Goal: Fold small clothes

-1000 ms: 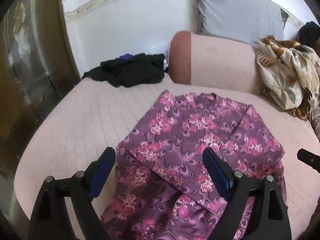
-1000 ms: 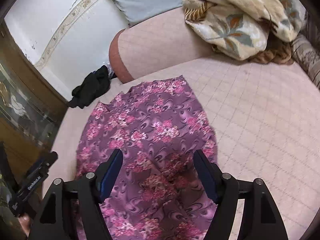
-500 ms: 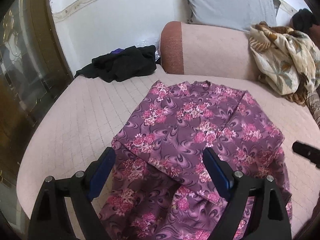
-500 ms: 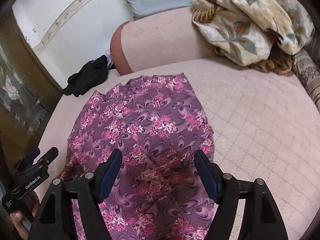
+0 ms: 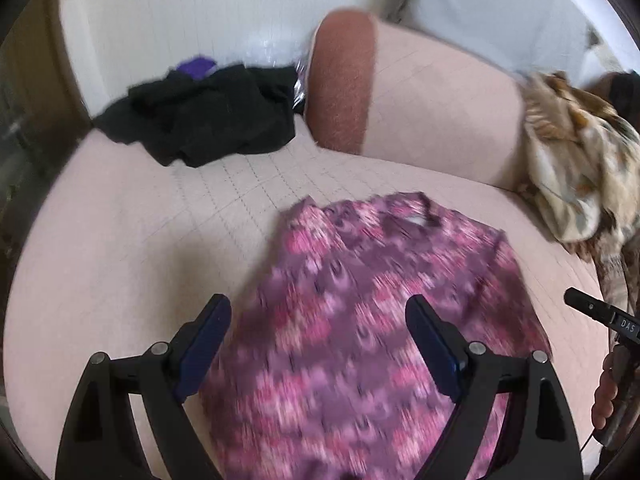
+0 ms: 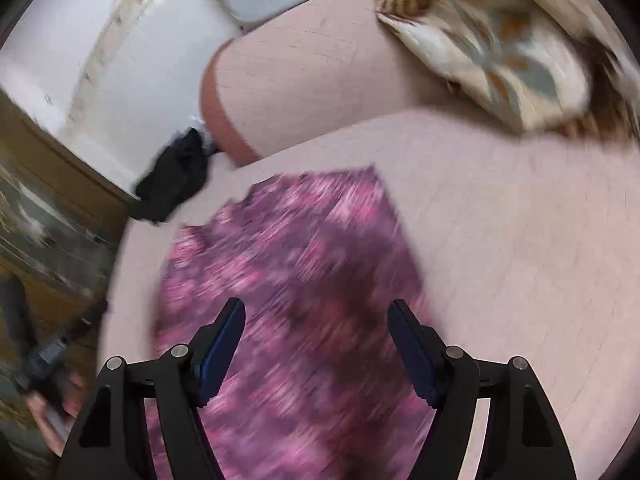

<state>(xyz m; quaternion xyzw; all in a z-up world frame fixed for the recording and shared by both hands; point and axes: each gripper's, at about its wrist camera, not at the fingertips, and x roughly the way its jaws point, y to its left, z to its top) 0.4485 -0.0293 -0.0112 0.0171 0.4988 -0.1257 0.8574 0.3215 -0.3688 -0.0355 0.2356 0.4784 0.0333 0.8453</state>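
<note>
A purple garment with pink flowers (image 5: 380, 320) lies spread on the pale pink quilted bed (image 5: 120, 260), blurred by motion. My left gripper (image 5: 318, 320) is open and empty above its near left part. In the right wrist view the same garment (image 6: 288, 280) lies below my right gripper (image 6: 316, 324), which is open and empty over its near edge. The right gripper's tip (image 5: 600, 314) shows at the right edge of the left wrist view. The left gripper's handle, held in a hand (image 6: 48, 360), shows at the left of the right wrist view.
A black clothes pile (image 5: 200, 120) lies at the back left of the bed, also seen in the right wrist view (image 6: 176, 184). A pink bolster (image 5: 400, 92) runs along the back. A cream floral blanket (image 5: 580, 160) is heaped at the right. A wooden cabinet (image 6: 40, 200) stands at the left.
Both grippers have moved forward and lower over the garment, and both views are now motion-blurred. Both stay open. The garment itself has not visibly shifted.
</note>
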